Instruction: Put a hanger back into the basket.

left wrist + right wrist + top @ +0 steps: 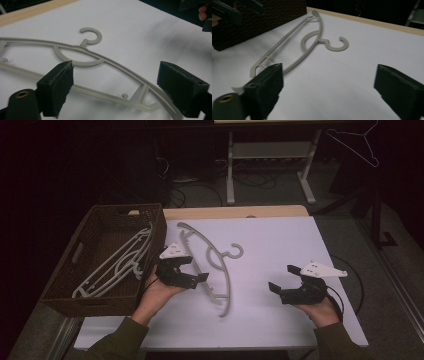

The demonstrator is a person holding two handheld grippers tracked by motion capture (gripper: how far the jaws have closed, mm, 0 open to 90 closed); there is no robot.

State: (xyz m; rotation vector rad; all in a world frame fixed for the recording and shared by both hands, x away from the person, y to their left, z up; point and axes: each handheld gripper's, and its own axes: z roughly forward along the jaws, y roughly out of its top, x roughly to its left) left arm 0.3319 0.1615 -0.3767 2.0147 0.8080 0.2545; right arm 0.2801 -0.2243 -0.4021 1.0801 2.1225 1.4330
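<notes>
One white surface (280,240). One brown woven basket (95,225) at its left edge holds two pale hangers (117,262). One grey hanger (212,262) lies flat mid-surface, beside the basket. Left claw (197,270) spread, jaws either side of that hanger's bar. Right claw (282,279) spread, empty, well apart from it.

White-topped table (280,250); grey plastic hanger (212,265) flat near its middle; brown wicker basket (97,300) at its left edge
</notes>
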